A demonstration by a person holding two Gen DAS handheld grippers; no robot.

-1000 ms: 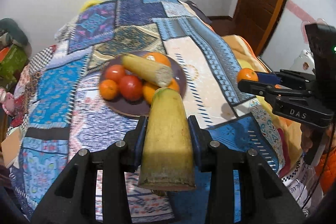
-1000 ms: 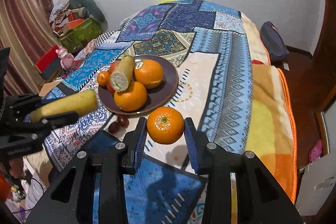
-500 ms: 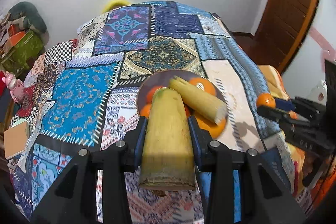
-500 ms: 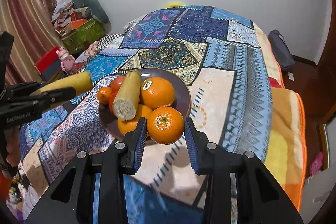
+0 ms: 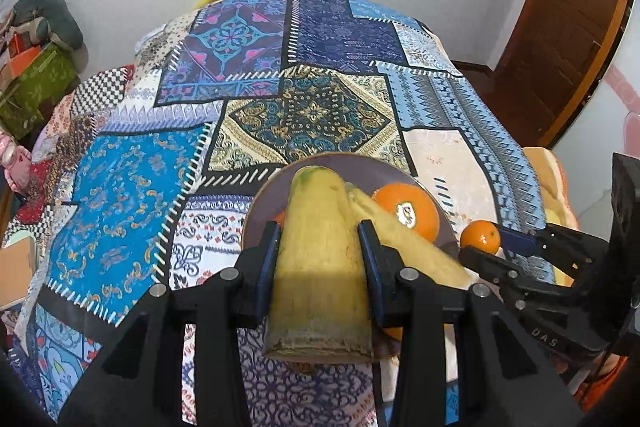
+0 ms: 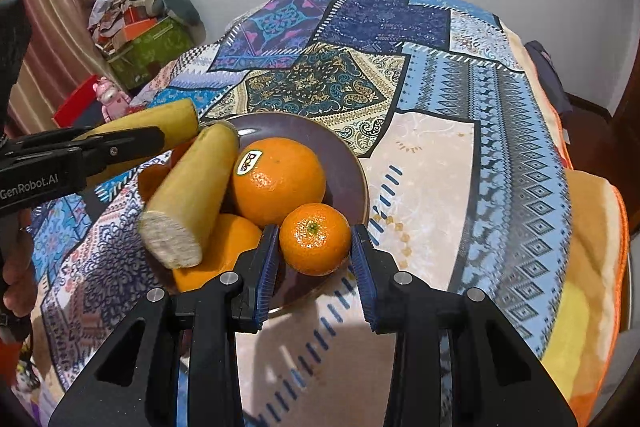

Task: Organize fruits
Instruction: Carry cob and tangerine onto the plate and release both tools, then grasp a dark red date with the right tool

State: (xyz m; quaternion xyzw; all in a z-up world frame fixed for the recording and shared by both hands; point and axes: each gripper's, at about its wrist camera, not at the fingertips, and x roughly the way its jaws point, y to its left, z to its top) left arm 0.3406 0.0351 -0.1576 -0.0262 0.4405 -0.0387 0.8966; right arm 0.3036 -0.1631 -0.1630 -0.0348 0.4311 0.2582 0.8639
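Observation:
My left gripper [image 5: 320,247] is shut on a yellow banana piece [image 5: 320,267] and holds it over the near edge of the brown plate [image 5: 264,199]. The plate [image 6: 344,163] holds another banana piece [image 6: 188,195], a large stickered orange [image 6: 280,179] and more oranges under them. My right gripper [image 6: 314,251] is shut on a small mandarin [image 6: 314,243] above the plate's near right rim. The left gripper [image 6: 80,151] shows at the left of the right wrist view, the right gripper [image 5: 520,255] at the right of the left wrist view.
The plate stands on a bed covered with a patchwork quilt [image 5: 280,75]. Boxes and soft toys [image 6: 140,39] are piled by the wall at the left. A wooden door [image 5: 568,19] is at the right. An orange blanket [image 6: 592,267] edges the bed's right side.
Both grippers have moved forward toward the plate with their fruit. The banana piece and the mandarin now hang over the plate instead of short of it.

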